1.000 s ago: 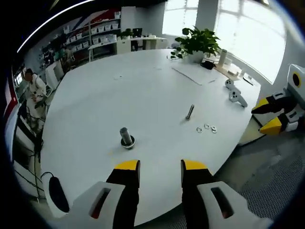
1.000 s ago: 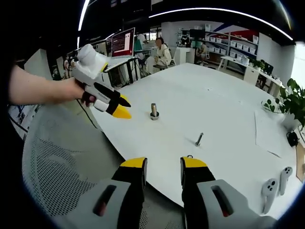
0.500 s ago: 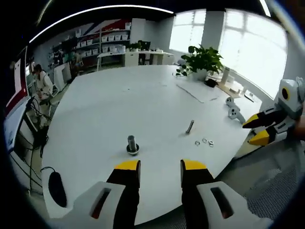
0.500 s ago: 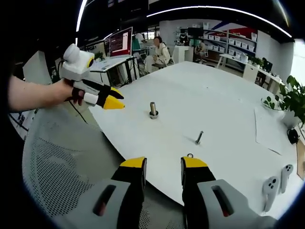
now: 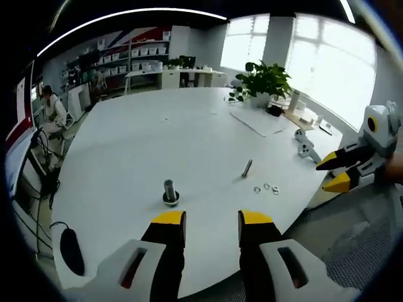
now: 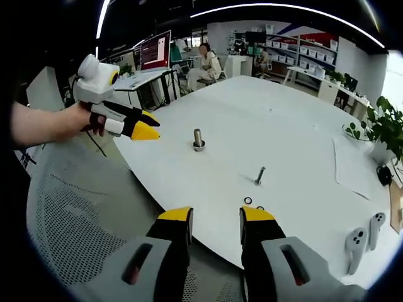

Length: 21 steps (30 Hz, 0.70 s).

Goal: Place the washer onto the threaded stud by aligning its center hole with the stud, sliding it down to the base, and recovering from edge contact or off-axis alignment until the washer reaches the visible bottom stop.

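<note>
The threaded stud (image 5: 170,192) stands upright on its round base on the white table (image 5: 145,138); it also appears as the stud (image 6: 198,139) in the right gripper view. Three small washers (image 5: 266,187) lie near the table edge, beside a loose bolt (image 5: 247,168) lying flat. One washer (image 6: 247,201) sits just beyond my right gripper (image 6: 216,217), which is open and empty. My left gripper (image 5: 212,220) is open and empty too, short of the table edge. The right gripper (image 5: 329,174) hovers off the table to the right; the left gripper (image 6: 148,124), held by a hand, hovers left of the stud.
Two white controllers (image 5: 305,148) and a sheet of paper (image 5: 255,119) lie farther along the table, near a potted plant (image 5: 261,75). A grey mesh chair (image 6: 75,214) is below the table edge. A person (image 6: 206,63) sits at a far desk.
Both views have shifted slightly with the hands. In the right gripper view the left gripper has drifted a little left and the washer has come into sight above my jaws. Both grippers stay open.
</note>
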Available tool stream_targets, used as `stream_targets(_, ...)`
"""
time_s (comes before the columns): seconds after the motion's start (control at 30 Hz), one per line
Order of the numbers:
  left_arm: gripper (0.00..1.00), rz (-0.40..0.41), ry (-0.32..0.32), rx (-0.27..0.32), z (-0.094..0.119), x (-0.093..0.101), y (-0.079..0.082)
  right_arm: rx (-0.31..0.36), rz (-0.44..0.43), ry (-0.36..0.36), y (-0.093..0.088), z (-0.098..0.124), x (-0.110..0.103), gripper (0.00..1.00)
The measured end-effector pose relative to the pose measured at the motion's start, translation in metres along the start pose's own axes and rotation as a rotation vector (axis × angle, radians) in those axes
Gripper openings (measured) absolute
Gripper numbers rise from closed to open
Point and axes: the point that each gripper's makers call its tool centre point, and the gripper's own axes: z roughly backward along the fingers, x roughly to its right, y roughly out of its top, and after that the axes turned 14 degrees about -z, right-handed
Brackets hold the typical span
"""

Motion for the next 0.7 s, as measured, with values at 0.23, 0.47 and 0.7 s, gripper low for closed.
stream_targets(0.23,0.32,0.021,-0.032,0.009,-0.002,0.004,0.001,-0.01,-0.007,-0.035,-0.003,-0.001,0.007,0.33)
stream_targets(0.47,0.32,-0.054,-0.059,-0.002,-0.006,0.019,0.001,-0.028,-0.022,-0.061,-0.008,-0.002,0.012,0.35)
stream_targets(0.7,0.33,-0.05,-0.097,0.017,-0.005,0.027,0.006,-0.02,-0.009,-0.093,-0.006,-0.001,0.017,0.36)
